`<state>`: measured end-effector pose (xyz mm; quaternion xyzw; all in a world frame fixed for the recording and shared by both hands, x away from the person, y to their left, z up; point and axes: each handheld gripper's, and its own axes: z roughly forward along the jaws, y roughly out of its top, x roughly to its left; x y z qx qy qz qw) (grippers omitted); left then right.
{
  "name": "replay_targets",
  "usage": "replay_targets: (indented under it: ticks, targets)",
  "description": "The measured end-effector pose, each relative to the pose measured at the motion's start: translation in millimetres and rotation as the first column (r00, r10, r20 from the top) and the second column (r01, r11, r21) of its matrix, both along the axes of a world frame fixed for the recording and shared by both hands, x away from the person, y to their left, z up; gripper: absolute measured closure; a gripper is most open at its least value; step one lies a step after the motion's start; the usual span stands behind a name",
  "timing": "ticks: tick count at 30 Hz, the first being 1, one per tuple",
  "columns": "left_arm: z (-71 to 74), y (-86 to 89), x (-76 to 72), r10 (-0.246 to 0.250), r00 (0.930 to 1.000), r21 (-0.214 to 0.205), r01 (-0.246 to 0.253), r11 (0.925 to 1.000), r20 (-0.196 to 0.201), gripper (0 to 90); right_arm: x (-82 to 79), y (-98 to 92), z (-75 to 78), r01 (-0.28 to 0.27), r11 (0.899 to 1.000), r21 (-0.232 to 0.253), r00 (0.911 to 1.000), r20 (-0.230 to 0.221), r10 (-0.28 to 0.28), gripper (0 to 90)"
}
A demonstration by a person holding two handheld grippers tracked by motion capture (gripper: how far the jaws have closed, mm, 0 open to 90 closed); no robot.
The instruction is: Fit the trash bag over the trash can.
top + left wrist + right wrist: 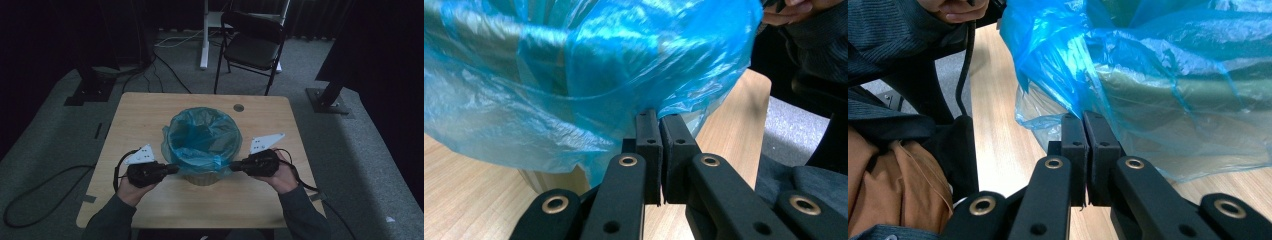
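At the near edge of the wooden table, the left gripper and right gripper are held level, one at each side of the bin. Each pair of jaws is pressed together on the overhanging film of the blue bin bag. Beyond the table, a black folding chair is seen.
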<state>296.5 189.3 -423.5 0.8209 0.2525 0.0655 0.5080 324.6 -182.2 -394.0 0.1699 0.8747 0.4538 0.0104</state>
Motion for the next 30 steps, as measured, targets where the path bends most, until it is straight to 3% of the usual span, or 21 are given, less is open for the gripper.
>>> replay_targets:
  ticks: [20, 30]
  targets:
    - [-20.9, -2.9, 11.5, 0.024, 0.9991, 0.06, -0.021, 0.998, -0.036, 87.2, 11.5, -1.4, -22.1, 0.02, 0.999, -0.038, 0.9982, -0.056, -0.022, 88.6]
    - [-35.6, -6.4, 17.9, 0.026, 0.9965, 0.092, -0.018, 0.9956, -0.079, 86.6, 16.6, -1.0, -34.9, 0.036, 0.997, -0.075, 0.996, -0.078, -0.042, 88.6]
